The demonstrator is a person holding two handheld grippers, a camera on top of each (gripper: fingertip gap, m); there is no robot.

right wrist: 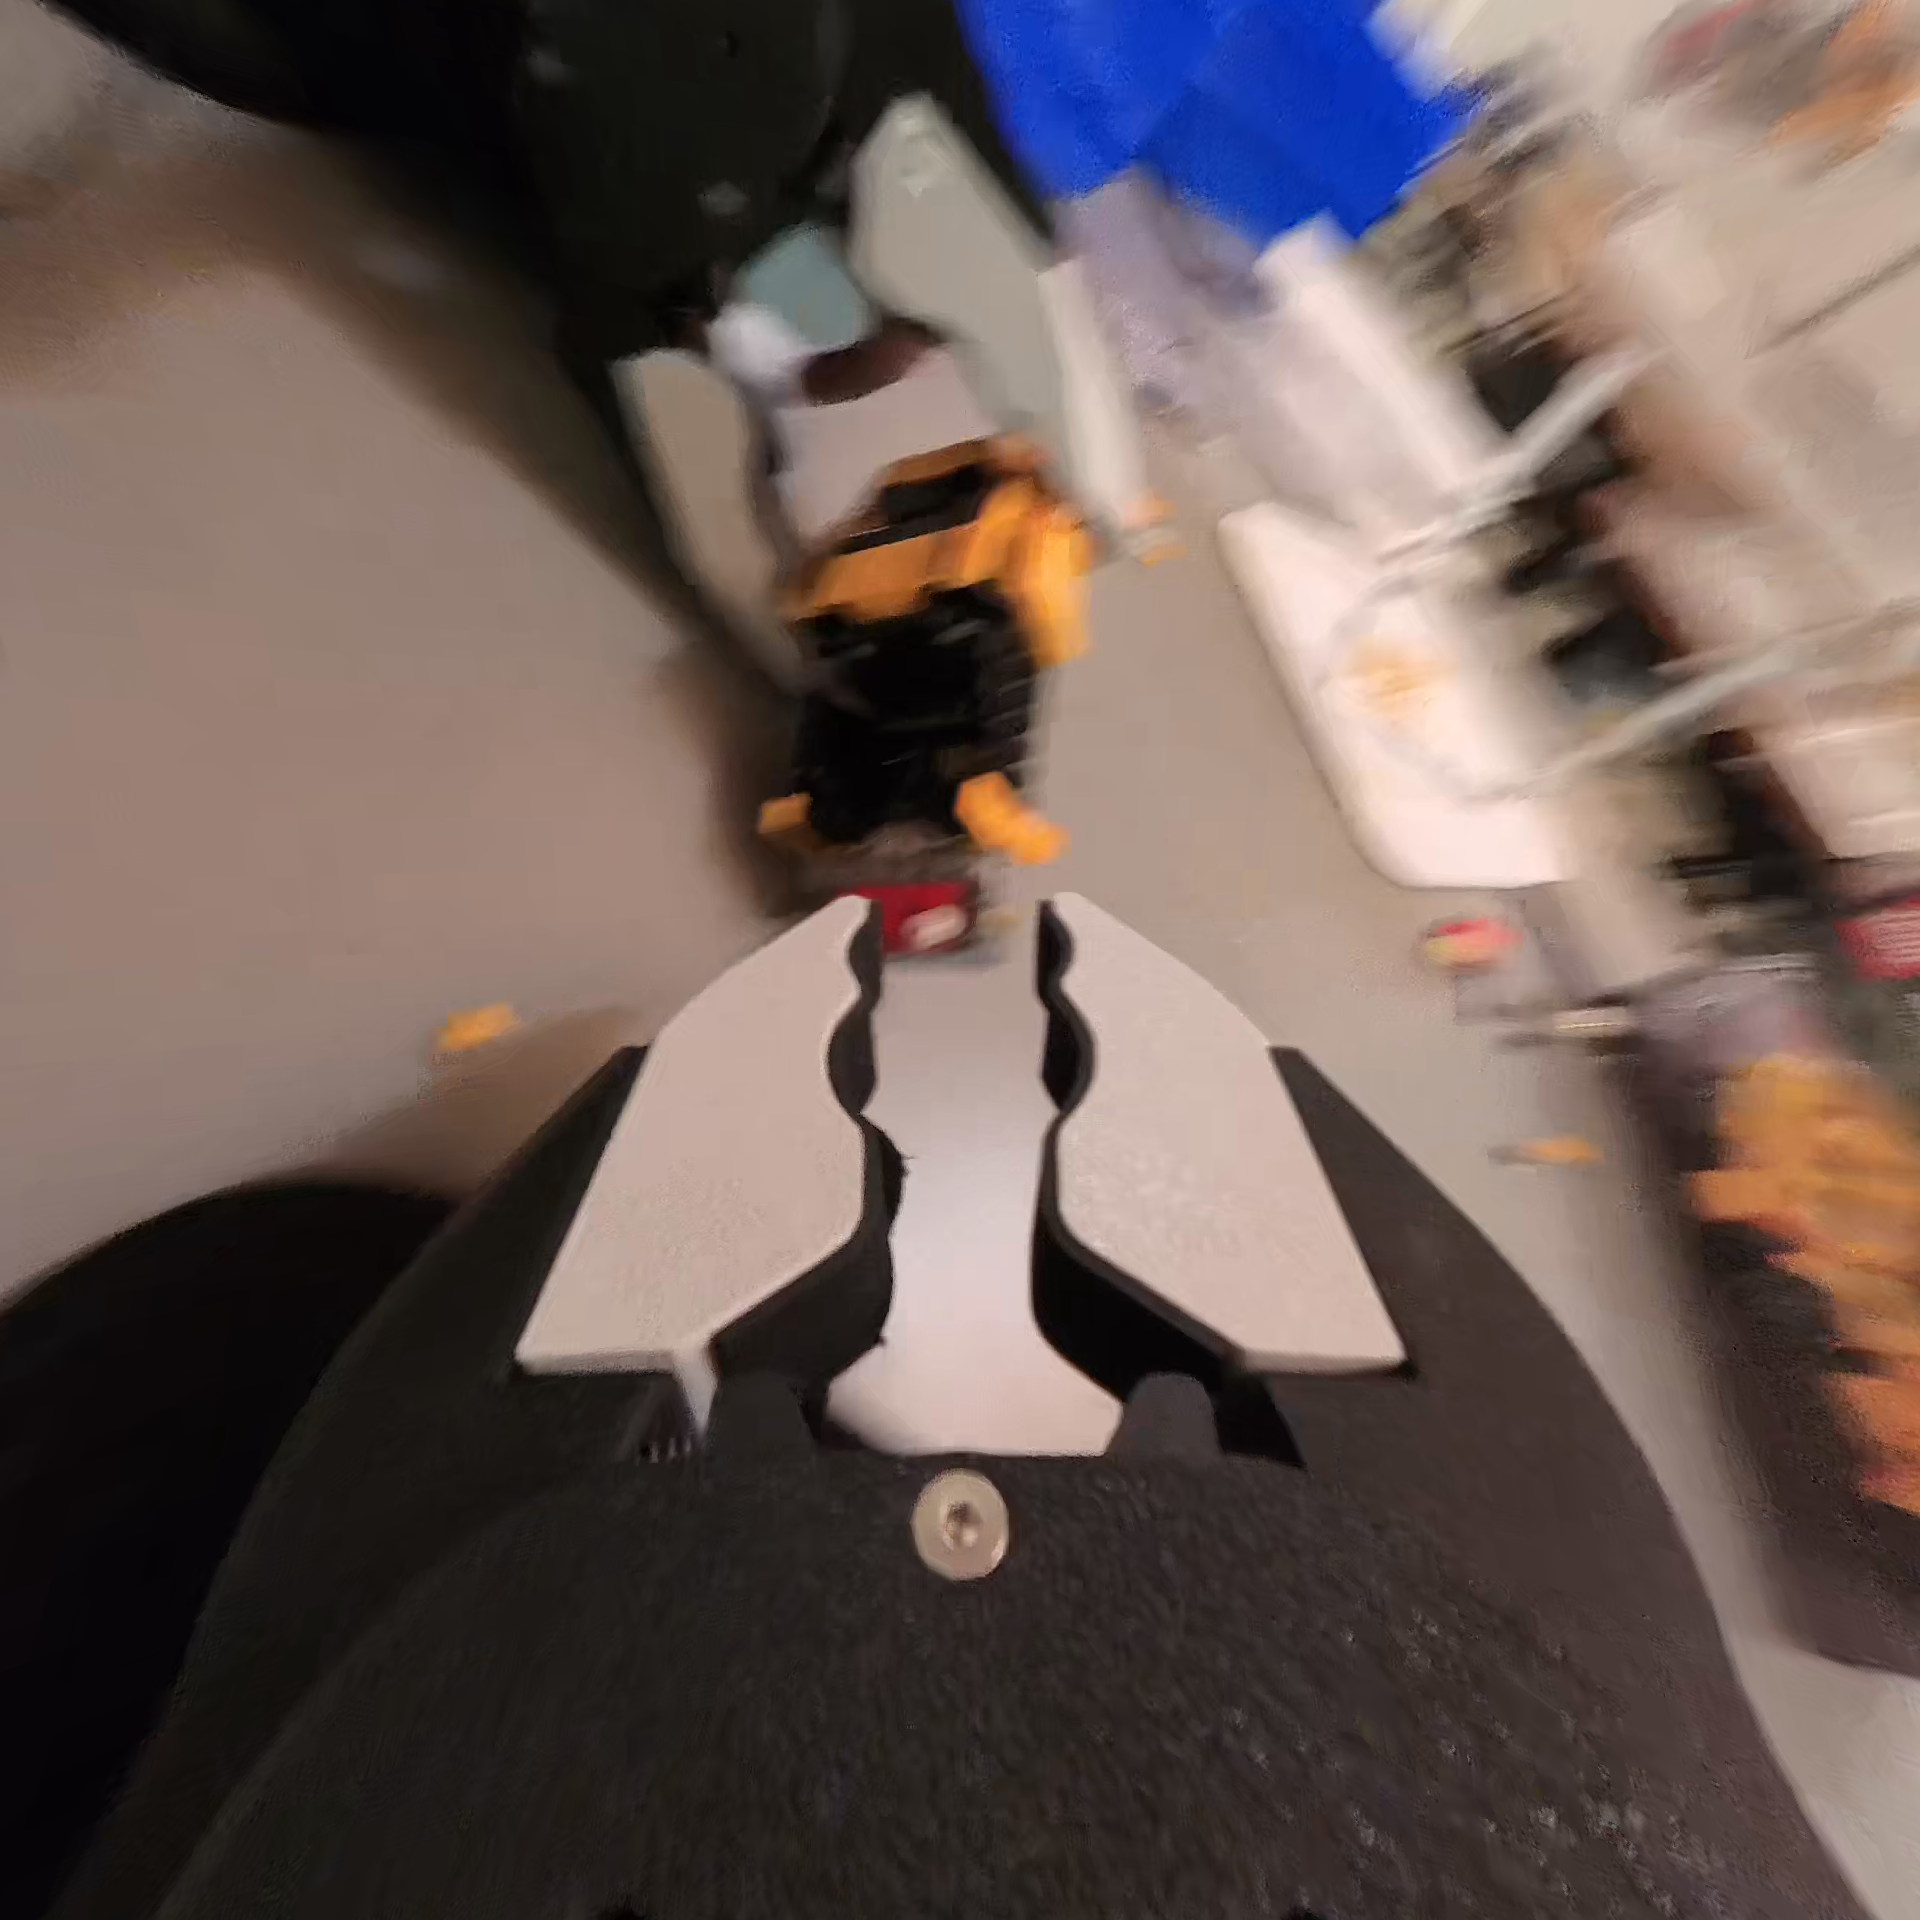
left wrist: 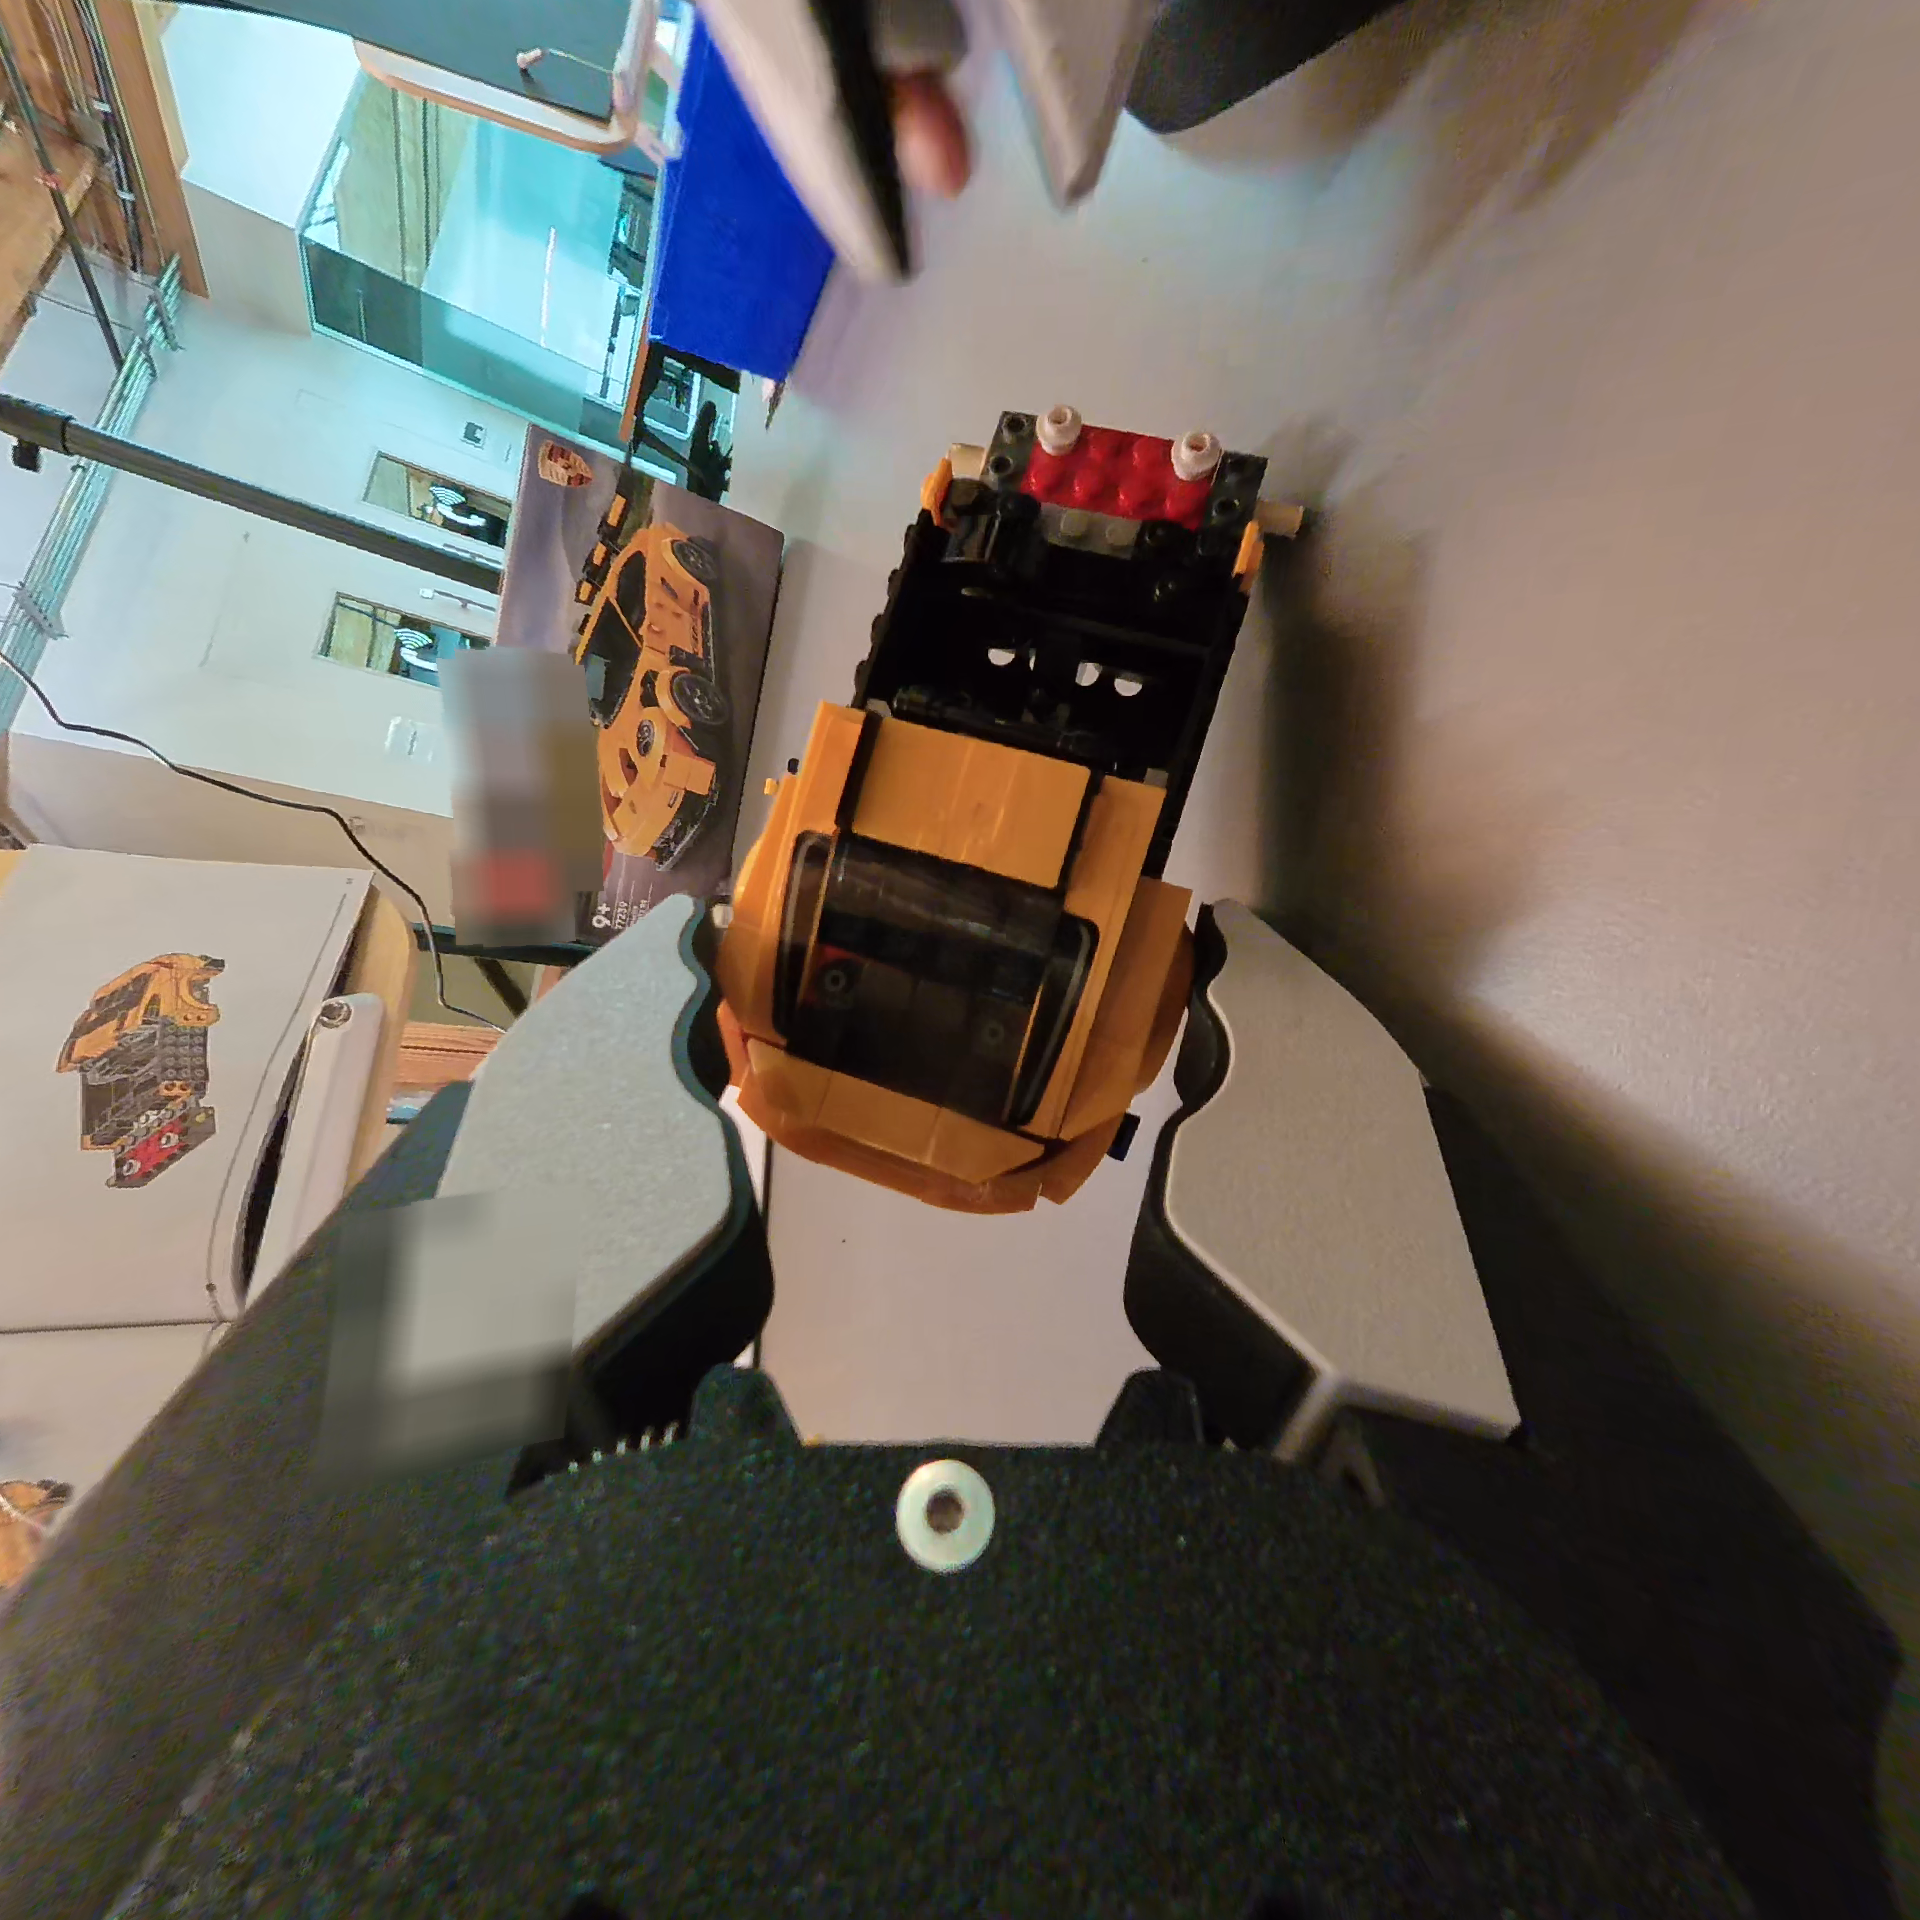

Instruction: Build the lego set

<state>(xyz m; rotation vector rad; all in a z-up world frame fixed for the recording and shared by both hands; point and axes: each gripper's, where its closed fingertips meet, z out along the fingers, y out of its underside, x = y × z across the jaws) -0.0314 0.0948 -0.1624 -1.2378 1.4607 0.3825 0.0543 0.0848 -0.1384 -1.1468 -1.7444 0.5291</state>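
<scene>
Black gripper housing fills the bottom of both wrist views. My left gripper [left wrist: 951, 977] has its jaws spread wide around the front end of an orange and black brick-built toy car [left wrist: 997, 862]. The left pad looks right against the car's flank; at the right pad I can't tell whether there is contact or a thin gap, so I can't call it a firm pinch. Car sits on the pale grey bench [left wrist: 1558, 727], windshield end between my fingers, unfinished rear end pointing away with a red studded plate [left wrist: 1117, 478] on top and small white pegs beside it.

Beyond the car: a product box [left wrist: 644, 665] with a picture of the orange car, standing at the bench edge; a blue block [left wrist: 727, 239] further back; a white booklet [left wrist: 156, 1081] with a car diagram at left. The right gripper's fingers show blurred at the top of the left view, with a fingertip of a person just behind.

My right gripper [right wrist: 956, 925] is heavily motion-blurred; jaws partly spread, nothing between them, only bare bench. Its tips are just short of the car's red rear end. Small orange pieces [right wrist: 476, 1027] lie loose on the bench to the left.
</scene>
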